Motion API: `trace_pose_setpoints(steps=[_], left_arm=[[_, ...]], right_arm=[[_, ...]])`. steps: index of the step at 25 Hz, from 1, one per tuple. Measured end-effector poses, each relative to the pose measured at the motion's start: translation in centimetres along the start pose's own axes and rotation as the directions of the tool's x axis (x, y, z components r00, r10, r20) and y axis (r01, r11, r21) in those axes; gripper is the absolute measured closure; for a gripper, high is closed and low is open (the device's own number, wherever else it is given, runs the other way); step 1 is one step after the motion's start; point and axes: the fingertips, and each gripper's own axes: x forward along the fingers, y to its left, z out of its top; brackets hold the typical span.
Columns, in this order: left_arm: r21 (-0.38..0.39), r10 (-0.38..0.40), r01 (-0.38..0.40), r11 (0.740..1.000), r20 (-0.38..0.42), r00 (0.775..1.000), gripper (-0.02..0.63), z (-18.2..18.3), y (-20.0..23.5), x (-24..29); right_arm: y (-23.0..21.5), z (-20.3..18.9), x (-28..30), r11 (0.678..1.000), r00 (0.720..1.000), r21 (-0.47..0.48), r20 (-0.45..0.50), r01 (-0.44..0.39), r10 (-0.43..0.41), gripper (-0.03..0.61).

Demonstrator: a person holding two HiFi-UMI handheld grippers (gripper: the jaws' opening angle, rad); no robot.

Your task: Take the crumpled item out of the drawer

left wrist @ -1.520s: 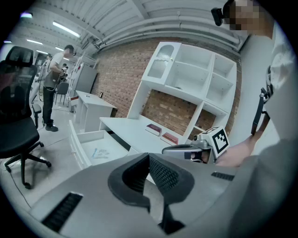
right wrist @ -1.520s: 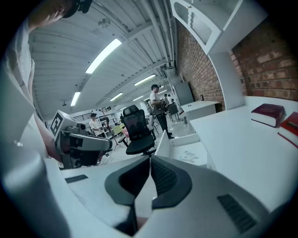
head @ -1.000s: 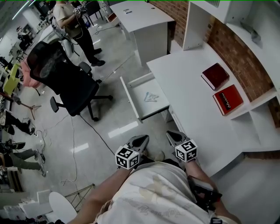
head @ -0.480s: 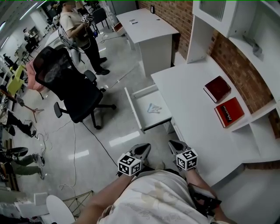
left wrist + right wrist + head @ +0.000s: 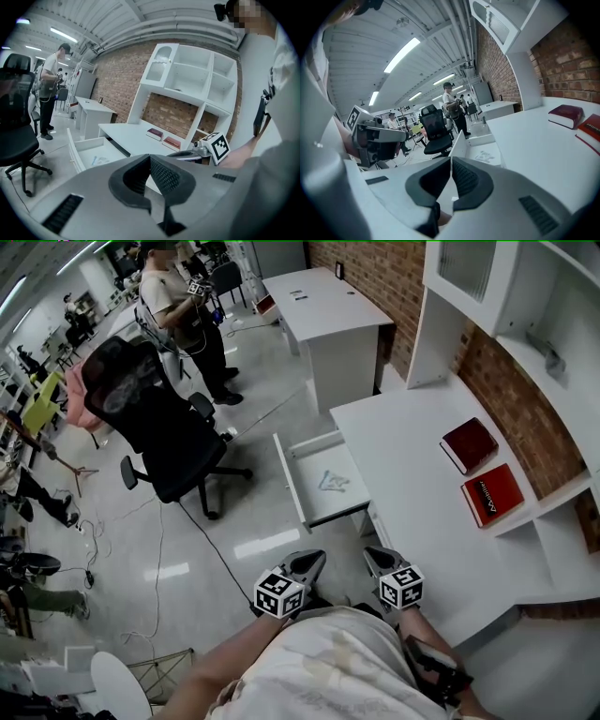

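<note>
The white drawer (image 5: 305,507) stands pulled out from the white desk (image 5: 412,493). A small pale crumpled item (image 5: 330,482) lies on the drawer's floor. Both grippers are held close to the person's body, well short of the drawer. The left gripper (image 5: 315,557) is shut with nothing in it, and the right gripper (image 5: 369,552) is shut and empty too. In the left gripper view the shut left gripper (image 5: 150,158) points toward the drawer (image 5: 77,154) and the crumpled item (image 5: 100,160). In the right gripper view the right gripper (image 5: 451,161) points at the drawer (image 5: 461,140) and the crumpled item (image 5: 485,156).
A black office chair (image 5: 155,418) stands left of the drawer on the glossy floor. A person (image 5: 183,310) stands beyond it. Two red books (image 5: 469,444) (image 5: 493,494) lie on the desk by the brick wall. A second white desk (image 5: 328,301) is farther back. Cables (image 5: 202,535) cross the floor.
The head view has shifted, so the drawer and desk sit a little lower and more to the right in it. Both grippers stay shut near the body.
</note>
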Motion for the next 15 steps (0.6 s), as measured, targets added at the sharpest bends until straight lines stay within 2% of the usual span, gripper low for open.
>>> trace_pose_setpoints(steps=[11,15], left_arm=[[-0.023,0.054,-0.054,0.998,0.006,0.999,0.594,0.1,1.8,-1.3],[-0.035,0.050,-0.050,0.998,-0.006,0.999,0.594,-0.3,2.9,-1.1]], right_arm=[[0.4,0.2,2.1,1.000,0.999,-0.007,-0.033,-0.028,0.028,0.548],[0.3,0.0,3.4,1.000,0.999,0.007,-0.041,-0.024,0.024,0.548]])
